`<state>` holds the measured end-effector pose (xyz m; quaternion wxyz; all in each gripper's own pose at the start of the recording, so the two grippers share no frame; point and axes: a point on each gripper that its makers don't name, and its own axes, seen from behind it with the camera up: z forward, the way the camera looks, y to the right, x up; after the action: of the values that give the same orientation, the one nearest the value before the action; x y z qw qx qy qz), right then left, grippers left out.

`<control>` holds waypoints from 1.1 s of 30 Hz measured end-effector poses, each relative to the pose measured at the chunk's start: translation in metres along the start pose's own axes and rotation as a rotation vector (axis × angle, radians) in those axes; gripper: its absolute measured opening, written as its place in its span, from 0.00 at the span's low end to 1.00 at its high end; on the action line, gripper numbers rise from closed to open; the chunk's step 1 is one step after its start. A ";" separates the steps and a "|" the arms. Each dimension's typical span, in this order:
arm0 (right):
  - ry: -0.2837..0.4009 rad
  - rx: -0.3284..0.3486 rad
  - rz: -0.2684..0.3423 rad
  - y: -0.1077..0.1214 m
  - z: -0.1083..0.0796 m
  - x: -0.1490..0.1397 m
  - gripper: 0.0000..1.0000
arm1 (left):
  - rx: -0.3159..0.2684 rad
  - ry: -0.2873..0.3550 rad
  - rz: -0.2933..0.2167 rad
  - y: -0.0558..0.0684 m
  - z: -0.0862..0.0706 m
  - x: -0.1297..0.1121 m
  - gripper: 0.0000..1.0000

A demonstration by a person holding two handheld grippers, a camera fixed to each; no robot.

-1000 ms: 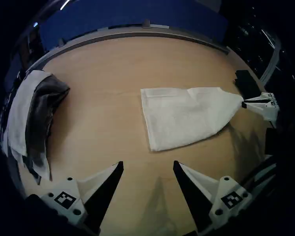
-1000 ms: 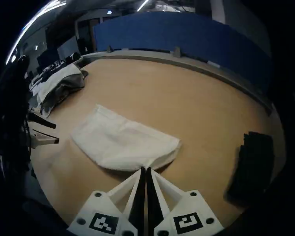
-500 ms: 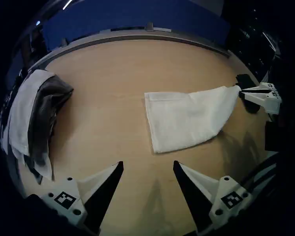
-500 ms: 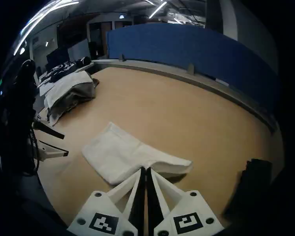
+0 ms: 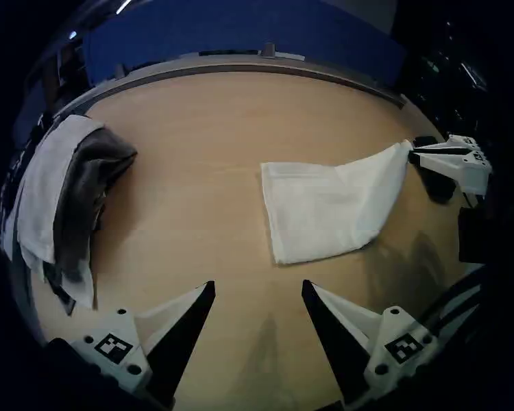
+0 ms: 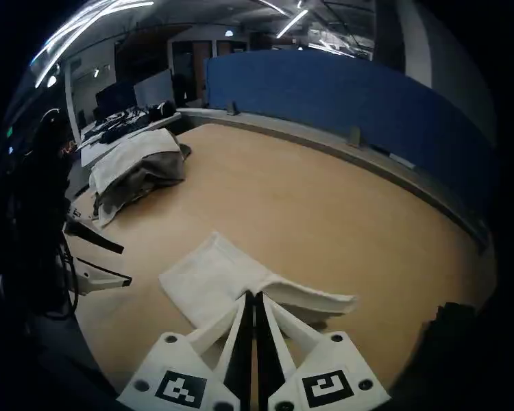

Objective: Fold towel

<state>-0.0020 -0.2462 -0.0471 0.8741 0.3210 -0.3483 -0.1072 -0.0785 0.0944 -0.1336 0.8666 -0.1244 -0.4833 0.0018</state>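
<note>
The towel (image 5: 325, 205) lies centre-right in the left gripper view on the table (image 5: 188, 137), with its right corner held aloft. Right gripper (image 6: 252, 296): jaws pressed together on that corner. Left gripper (image 5: 257, 284): jaws spread, empty. The fabric is judged light and limp; corners offer the best hold.

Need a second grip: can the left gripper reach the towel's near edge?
Probably yes. The left gripper is open, with bare table between it and the towel. The right gripper pinches only one corner.
</note>
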 end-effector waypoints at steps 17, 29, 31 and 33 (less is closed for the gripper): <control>0.003 0.102 -0.069 -0.053 0.029 0.022 0.02 | 0.011 0.016 -0.038 -0.013 -0.006 -0.002 0.94; -0.015 0.152 -0.076 -0.084 0.052 0.024 0.02 | 0.018 0.019 -0.063 -0.025 -0.008 -0.007 0.94; -0.019 0.160 -0.073 -0.089 0.056 0.023 0.02 | 0.020 0.019 -0.066 -0.027 -0.008 -0.007 0.94; -0.023 0.169 -0.071 -0.094 0.060 0.022 0.02 | 0.021 0.020 -0.069 -0.029 -0.008 -0.007 0.94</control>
<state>-0.0232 -0.3564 -0.0620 0.8354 0.4045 -0.3548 -0.1121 -0.0793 0.0634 -0.1373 0.8722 -0.0988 -0.4785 -0.0242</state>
